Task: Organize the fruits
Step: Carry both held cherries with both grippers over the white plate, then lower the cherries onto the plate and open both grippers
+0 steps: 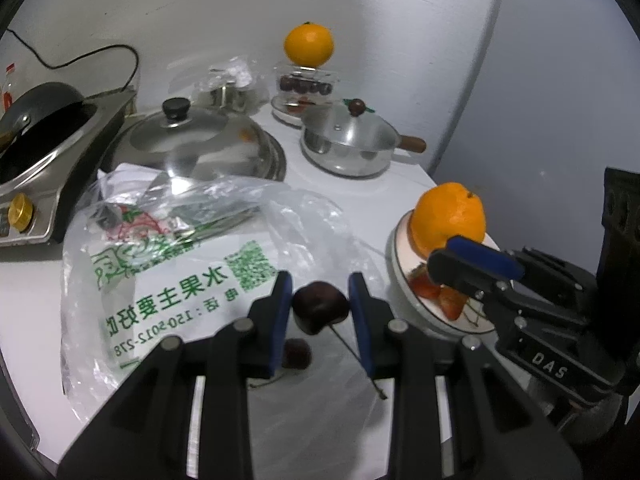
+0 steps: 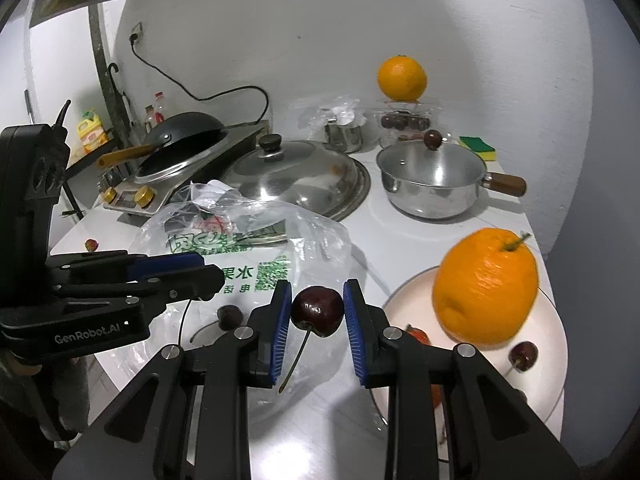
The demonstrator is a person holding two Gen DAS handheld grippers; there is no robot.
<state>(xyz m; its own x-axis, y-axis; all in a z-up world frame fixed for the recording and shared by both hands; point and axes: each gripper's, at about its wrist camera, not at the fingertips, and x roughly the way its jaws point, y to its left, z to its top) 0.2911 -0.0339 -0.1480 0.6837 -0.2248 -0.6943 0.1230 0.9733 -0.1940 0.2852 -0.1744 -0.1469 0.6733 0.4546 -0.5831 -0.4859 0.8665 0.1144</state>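
A small home kitchen. On the white counter, a black wok sits on a stove far left, with a steel saucepan and domed lid beside it. Oil bottles stand far left, a sponge far right.

The big steel lid with its black knob lies on the white worktop. Left of the lid stands a stove carrying a dark wok. Right of the lid sits a small steel pot with a wooden handle. Behind this pot lies a green and yellow sponge. Bottles stand far left of the lid.
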